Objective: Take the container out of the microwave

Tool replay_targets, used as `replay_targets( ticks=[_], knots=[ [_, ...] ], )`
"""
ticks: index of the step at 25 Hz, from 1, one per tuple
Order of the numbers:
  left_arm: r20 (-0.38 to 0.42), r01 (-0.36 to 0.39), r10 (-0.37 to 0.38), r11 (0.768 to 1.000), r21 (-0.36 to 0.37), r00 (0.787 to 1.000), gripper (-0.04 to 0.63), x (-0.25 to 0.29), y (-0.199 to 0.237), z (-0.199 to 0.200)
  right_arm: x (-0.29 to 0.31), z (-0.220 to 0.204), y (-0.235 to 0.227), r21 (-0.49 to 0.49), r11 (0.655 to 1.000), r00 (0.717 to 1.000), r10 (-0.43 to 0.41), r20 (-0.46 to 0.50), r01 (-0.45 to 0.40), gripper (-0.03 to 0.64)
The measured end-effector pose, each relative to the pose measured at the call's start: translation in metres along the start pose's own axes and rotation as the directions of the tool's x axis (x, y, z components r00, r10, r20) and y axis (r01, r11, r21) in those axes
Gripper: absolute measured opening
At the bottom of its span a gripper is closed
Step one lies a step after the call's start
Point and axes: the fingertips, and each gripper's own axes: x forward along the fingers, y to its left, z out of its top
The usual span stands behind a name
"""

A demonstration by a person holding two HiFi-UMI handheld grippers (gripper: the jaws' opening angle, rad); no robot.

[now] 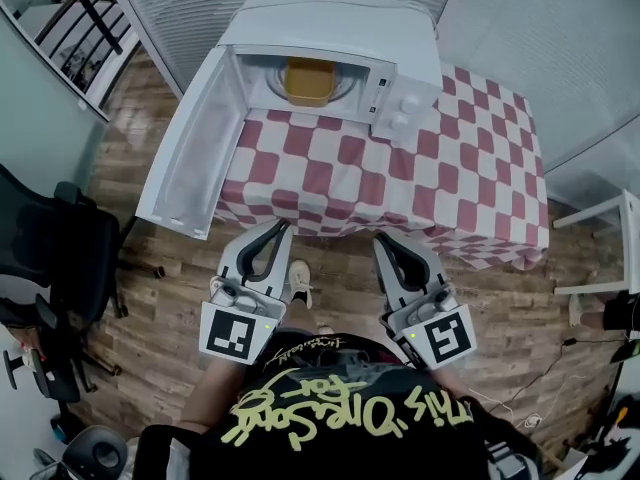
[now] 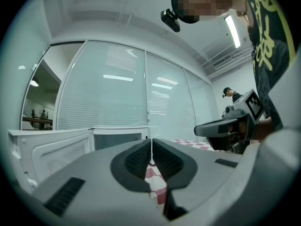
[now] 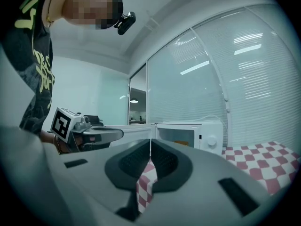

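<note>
yellow-orange container (image 1: 307, 81) sits inside the white microwave (image 1: 330, 23), upper centre of the head view, apparently on the turntable. the door (image 1: 195, 153) hangs fully open toward the left of the frame, so the front of the cavity is unobstructed. the microwave stands at the left end of a table (image 1: 480, 118) under a red-and-white checked cloth (image 1: 330, 178). nothing else is noted on the cloth.

left tongs (image 1: 279, 228) and right tongs (image 1: 384, 240) are held side by side low in the frame, over the wooden floor (image 1: 150, 218), short of the table's near edge. both point level toward the microwave. each one's own view shows the dark pads pressed together along a hairline seam with nothing between them, so both are closed and empty.

judgement: approach stage. the container is untouched and well apart from both tongs. the parallel hold suggests a two-sided lift, one on each side of the container, though that is inference only. both must open before reaching in.

risks: the open door crowds the left side of the approach. the cavity looks tight for two tongs. the contents cannot be seen, and a tilt could spill them.
</note>
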Motion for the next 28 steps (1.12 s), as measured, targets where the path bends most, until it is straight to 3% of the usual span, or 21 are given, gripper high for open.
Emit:
replay_targets(
  ticks=[28],
  knots=[
    [-0.011,0.084,-0.084,0.996,0.002,0.996,0.012,0.097,0.09,-0.004,0.125,0.001,-0.048,-0.008,0.999,0.999,-0.047,-0.014,0.047,0.011]
  ],
)
